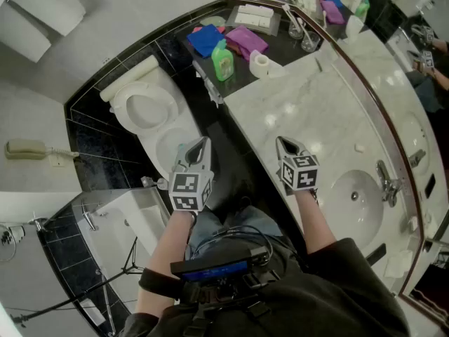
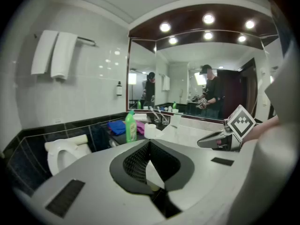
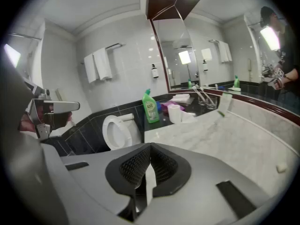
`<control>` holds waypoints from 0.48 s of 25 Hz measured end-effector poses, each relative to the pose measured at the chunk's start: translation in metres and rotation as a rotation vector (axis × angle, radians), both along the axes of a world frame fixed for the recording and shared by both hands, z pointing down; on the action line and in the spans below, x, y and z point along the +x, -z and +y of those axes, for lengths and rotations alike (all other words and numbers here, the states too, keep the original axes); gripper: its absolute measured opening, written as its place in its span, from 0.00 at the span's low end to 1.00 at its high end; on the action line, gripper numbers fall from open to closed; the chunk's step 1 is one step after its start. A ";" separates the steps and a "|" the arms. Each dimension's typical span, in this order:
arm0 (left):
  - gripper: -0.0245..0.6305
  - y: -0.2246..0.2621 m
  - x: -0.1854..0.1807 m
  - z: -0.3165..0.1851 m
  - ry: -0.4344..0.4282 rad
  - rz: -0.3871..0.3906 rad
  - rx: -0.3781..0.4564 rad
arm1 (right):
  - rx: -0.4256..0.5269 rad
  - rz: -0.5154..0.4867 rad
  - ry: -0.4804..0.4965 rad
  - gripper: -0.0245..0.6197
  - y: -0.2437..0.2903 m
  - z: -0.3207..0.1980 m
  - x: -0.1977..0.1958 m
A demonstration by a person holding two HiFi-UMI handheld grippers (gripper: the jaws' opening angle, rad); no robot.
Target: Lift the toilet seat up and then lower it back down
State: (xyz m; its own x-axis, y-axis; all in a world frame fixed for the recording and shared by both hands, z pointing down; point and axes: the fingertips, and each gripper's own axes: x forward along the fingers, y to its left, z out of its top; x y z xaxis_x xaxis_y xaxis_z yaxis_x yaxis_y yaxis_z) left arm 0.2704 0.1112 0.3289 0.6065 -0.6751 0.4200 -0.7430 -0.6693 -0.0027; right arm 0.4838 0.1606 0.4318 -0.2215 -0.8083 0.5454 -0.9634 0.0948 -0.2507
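Readable text, brands, numbers, signs: none in any view.

- Item: green bottle. It carries a label with print, too small and blurred to read.
- Item: left gripper, marker cube. Its faces bear a black-and-white square pattern, with no letters or digits.
- Item: right gripper, marker cube. It bears the same kind of pattern, with no letters or digits.
- Item: dark device at the person's waist. It has a blue lit strip, and nothing on it is legible.
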 end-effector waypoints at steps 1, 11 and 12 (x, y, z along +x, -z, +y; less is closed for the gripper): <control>0.04 -0.002 -0.017 -0.002 0.030 -0.004 0.000 | 0.014 0.003 0.021 0.04 0.003 -0.008 -0.012; 0.04 -0.004 -0.208 0.010 0.368 -0.009 -0.002 | 0.109 -0.003 0.282 0.04 0.039 -0.060 -0.178; 0.04 -0.004 -0.225 0.013 0.395 -0.006 -0.003 | 0.119 -0.004 0.303 0.04 0.044 -0.061 -0.195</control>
State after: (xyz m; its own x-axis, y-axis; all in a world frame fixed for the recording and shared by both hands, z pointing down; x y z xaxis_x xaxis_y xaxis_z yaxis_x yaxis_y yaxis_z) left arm 0.0458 0.1244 0.3333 0.2980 -0.8548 0.4248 -0.9432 -0.3320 -0.0064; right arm 0.2893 0.0992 0.3880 -0.4637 -0.7633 0.4500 -0.8859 0.4060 -0.2243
